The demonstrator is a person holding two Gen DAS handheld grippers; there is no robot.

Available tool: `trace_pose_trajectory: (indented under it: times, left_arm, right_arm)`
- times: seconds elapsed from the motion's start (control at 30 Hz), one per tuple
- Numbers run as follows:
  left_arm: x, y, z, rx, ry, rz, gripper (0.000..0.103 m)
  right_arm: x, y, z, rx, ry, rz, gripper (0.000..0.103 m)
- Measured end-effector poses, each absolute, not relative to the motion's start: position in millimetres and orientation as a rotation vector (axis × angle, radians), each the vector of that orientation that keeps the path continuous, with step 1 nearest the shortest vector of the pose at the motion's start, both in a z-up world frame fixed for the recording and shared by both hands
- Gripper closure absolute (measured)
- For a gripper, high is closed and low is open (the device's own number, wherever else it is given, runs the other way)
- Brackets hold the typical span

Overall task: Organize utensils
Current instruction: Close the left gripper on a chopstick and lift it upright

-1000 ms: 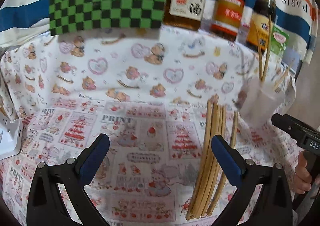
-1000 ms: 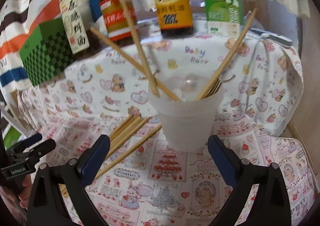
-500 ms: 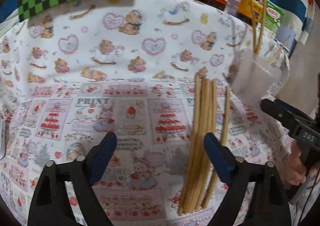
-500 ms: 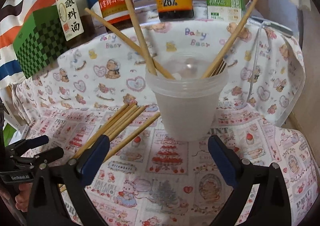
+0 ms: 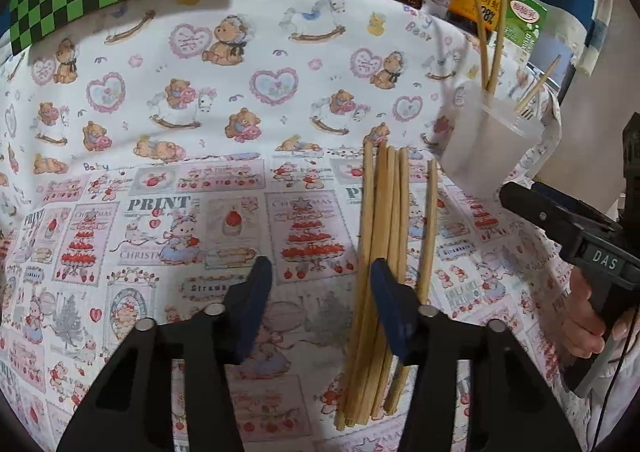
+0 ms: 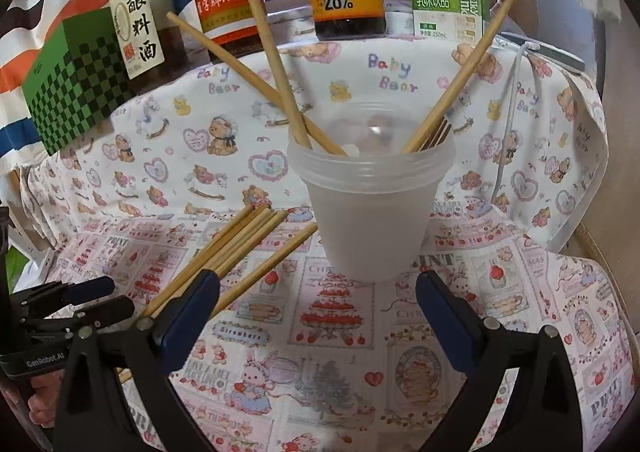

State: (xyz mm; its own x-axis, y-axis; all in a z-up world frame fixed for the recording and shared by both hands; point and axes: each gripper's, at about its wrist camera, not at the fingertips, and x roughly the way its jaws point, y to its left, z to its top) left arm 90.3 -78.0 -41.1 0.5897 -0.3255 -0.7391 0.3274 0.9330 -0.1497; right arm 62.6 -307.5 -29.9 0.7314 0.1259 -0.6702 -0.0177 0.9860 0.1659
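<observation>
Left wrist view: the loose chopsticks (image 5: 380, 252) are seen lying bunched on the table (image 5: 160, 112), beside the plastic cup (image 5: 486, 148) already holding several. The left gripper (image 5: 320, 300) is closing with nothing between its fingers (image 5: 256, 292); the bundle lies under and past the right-hand finger. A missed or partial grasp is likely from this offset, and sticks could be scattered. The right gripper (image 6: 316, 308) is held wide open, empty, before the cup, which could be knocked over.
</observation>
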Motion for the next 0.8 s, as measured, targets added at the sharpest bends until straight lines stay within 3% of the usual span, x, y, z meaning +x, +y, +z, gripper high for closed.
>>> trace_pose_trajectory:
  times: [0.03, 0.1, 0.2, 0.8]
  left_arm:
    - [90, -79, -41, 0.006, 0.861, -0.383, 0.064]
    - [90, -80, -42, 0.008, 0.868, -0.388, 0.082]
    - [87, -83, -44, 0.012, 0.890, -0.426, 0.087]
    - [79, -98, -47, 0.027, 0.992, -0.361, 0.086]
  right_arm:
    - [63, -308, -30, 0.151, 0.747, 0.079, 0.005]
    - [63, -308, -30, 0.151, 0.750, 0.077, 0.005]
    - [63, -308, -31, 0.145, 0.753, 0.065, 0.005]
    - [64, -307, -31, 0.128, 0.757, 0.080, 0.005]
